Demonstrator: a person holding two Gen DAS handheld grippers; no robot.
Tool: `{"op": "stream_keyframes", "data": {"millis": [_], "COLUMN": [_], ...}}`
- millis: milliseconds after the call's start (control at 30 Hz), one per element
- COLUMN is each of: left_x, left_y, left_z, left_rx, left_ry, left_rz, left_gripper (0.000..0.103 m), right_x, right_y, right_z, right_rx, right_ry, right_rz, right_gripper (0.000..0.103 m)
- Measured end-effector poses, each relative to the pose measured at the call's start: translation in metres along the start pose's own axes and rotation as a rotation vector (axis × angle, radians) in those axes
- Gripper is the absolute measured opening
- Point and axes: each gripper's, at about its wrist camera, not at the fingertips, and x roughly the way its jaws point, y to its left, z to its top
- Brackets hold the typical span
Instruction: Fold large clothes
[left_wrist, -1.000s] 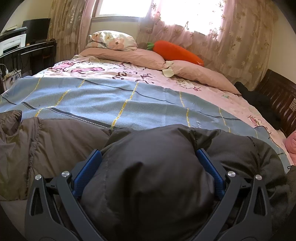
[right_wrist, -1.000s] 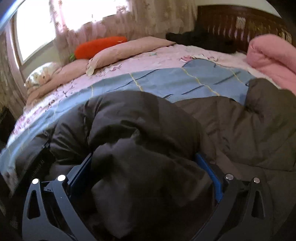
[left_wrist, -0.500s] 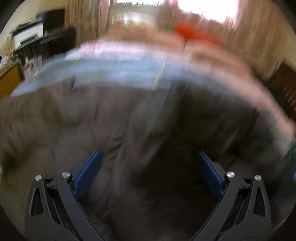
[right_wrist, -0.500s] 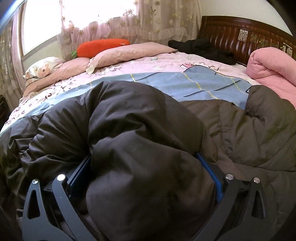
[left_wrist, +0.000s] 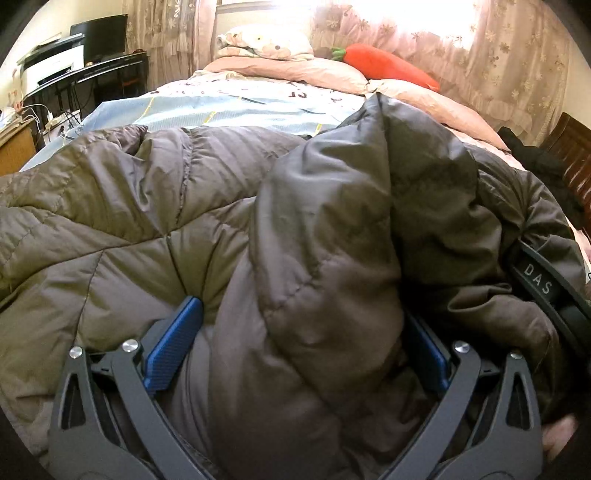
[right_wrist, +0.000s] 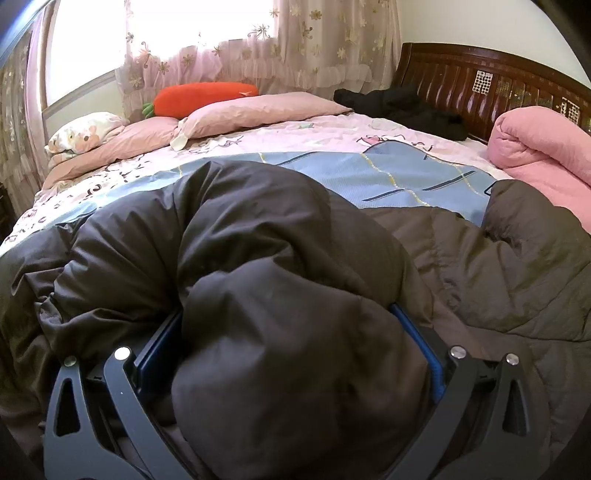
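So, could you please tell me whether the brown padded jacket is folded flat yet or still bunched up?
Still bunched up: the jacket mounds in loose puffy folds, with thick wads between both sets of jaws.

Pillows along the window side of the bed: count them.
3. A floral white pillow at the left end, one plain pink pillow beside it, another plain pink pillow under the orange carrot plush. More may be hidden.

I am in a home bedroom: a bed (right_wrist: 303, 147) with pillows (right_wrist: 255, 110), a carved headboard (right_wrist: 480, 81), floral curtains (right_wrist: 332, 40) at the window, a desk (left_wrist: 92, 74) with a printer (left_wrist: 55, 66).
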Motion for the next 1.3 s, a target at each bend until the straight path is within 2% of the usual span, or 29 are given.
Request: {"op": "stream_keyframes", "data": {"millis": [133, 367, 467, 500, 533, 567, 633, 700, 733, 800, 833, 900, 933, 967, 1000, 1033, 1100, 1167, 1233, 1300], "left_x": [-0.003, -0.003, -0.009, -0.016, -0.031, -0.045, -0.065, -0.086, -0.1, -0.116, -0.12, -0.115, -0.113, -0.112, -0.112, -0.11, -0.096, -0.075, -0.057, -0.044], "left_y": [0.005, 0.003, 0.005, 0.006, 0.01, 0.016, 0.037, 0.074, 0.107, 0.178, 0.214, 0.307, 0.344, 0.383, 0.417, 0.436, 0.47, 0.497, 0.51, 0.514], "left_z": [-0.002, -0.004, 0.002, 0.008, 0.017, 0.027, 0.042, 0.049, 0.054, 0.063, 0.066, 0.064, 0.06, 0.054, 0.049, 0.046, 0.046, 0.05, 0.056, 0.064], "left_rx": [-0.022, -0.021, -0.016, 0.012, 0.09, 0.17, 0.299, 0.347, 0.331, 0.236, 0.163, -0.081, -0.194, -0.319, -0.418, -0.461, -0.517, -0.594, -0.675, -0.707], "left_ry": [-0.014, -0.02, 0.003, -0.003, -0.034, -0.045, 0.015, 0.005, -0.008, 0.043, 0.077, 0.165, 0.193, 0.186, 0.139, 0.118, 0.125, 0.124, 0.109, 0.085], "left_rz": [-0.033, -0.032, -0.025, 0.021, 0.108, 0.087, -0.015, 0.035, 0.062, 0.017, 0.022, 0.14, 0.175, 0.182, 0.157, 0.16, 0.206, 0.184, 0.117, 0.141], "left_gripper": [0.101, 0.101, 0.101, 0.101, 0.101, 0.101, 0.101, 0.101, 0.101, 0.101, 0.101, 0.101, 0.101, 0.101, 0.101, 0.101, 0.101, 0.101, 0.101, 0.101], "right_x": [0.001, 0.001, 0.002, 0.003, 0.003, 0.003, 0.002, 0.002, 0.002, 0.002, 0.001, 0.001, 0.0, 0.0, 0.0, 0.0, -0.002, -0.002, -0.002, -0.002], "right_y": [0.002, 0.008, 0.009, 0.01, 0.012, 0.014, 0.016, 0.016, 0.016, 0.017, 0.018, 0.018, 0.018, 0.019, 0.02, 0.021, 0.024, 0.024, 0.024, 0.024], "right_z": [-0.001, -0.001, -0.001, 0.0, 0.0, 0.001, 0.002, 0.003, 0.004, 0.004, 0.005, 0.004, 0.004, 0.004, 0.003, 0.003, 0.001, 0.001, 0.001, 0.001], "right_rx": [-0.007, -0.031, -0.039, -0.046, -0.054, -0.06, -0.069, -0.073, -0.077, -0.082, -0.086, -0.091, -0.093, -0.097, -0.102, -0.108, -0.122, -0.122, -0.121, -0.124], "right_ry": [0.003, 0.003, 0.011, 0.012, 0.015, 0.016, 0.017, 0.028, 0.032, 0.039, 0.041, 0.041, 0.039, 0.036, 0.034, 0.029, 0.019, 0.019, 0.018, 0.019], "right_rz": [-0.008, -0.032, -0.041, -0.048, -0.058, -0.067, -0.079, -0.089, -0.094, -0.103, -0.11, -0.119, -0.124, -0.129, -0.135, -0.144, -0.163, -0.164, -0.164, -0.165], "right_gripper": [0.102, 0.102, 0.102, 0.102, 0.102, 0.102, 0.102, 0.102, 0.102, 0.102, 0.102, 0.102, 0.102, 0.102, 0.102, 0.102, 0.102, 0.102, 0.102, 0.102]}}
